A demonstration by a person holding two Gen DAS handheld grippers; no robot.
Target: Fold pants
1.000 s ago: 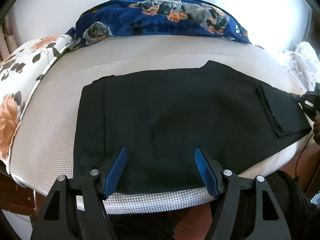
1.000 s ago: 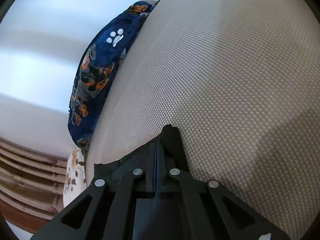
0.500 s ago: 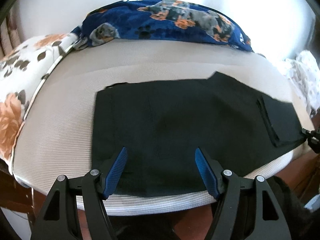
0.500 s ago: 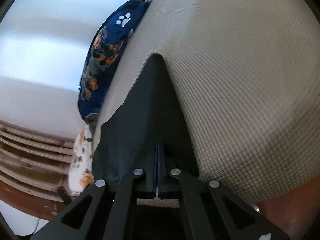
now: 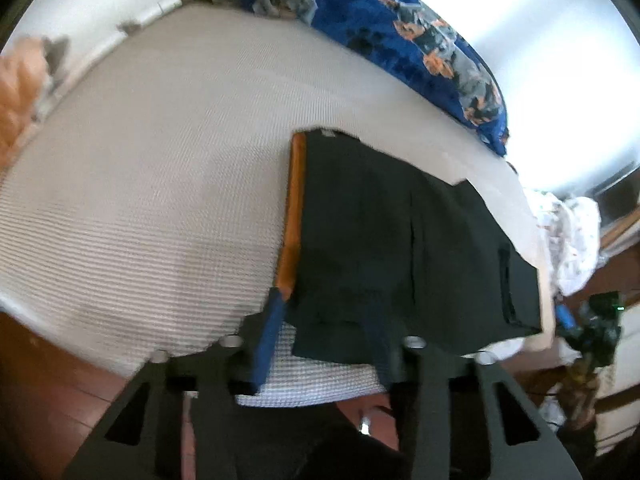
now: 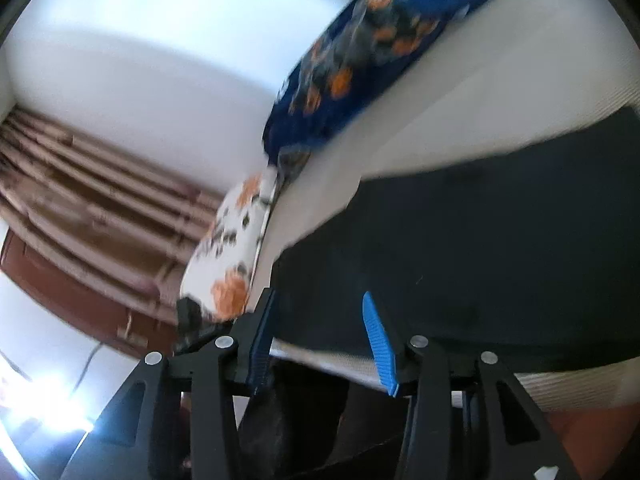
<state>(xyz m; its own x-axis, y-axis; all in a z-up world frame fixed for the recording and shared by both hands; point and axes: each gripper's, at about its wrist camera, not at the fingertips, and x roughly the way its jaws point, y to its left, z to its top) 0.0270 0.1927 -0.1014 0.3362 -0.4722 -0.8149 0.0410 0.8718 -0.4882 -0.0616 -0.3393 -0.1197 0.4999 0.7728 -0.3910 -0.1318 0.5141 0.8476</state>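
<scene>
Black pants (image 6: 500, 248) cut off right of the right gripper's fingers, blue pillow (image 6: 360, 60) motion-blurred ahead, floral pillow (image 5: 36, 64) smeared far left of the left gripper.

Bed (image 5: 160, 184), pale woven cover. On it: black pants (image 5: 400, 248) near front edge; blue patterned pillow (image 5: 420, 40) and floral pillow (image 5: 100, 12) at far edge.

A blue dog-print pillow (image 5: 424, 36) and a floral pillow (image 6: 236, 248) lie on the mattress (image 5: 160, 168).

A home bedroom is shown: a mattress (image 5: 140, 184) covered in pale woven fabric, a blue dog-print pillow (image 6: 360, 52), a floral pillow (image 6: 232, 252), brown curtains (image 6: 80, 200) and plain white walls (image 6: 140, 48).
</scene>
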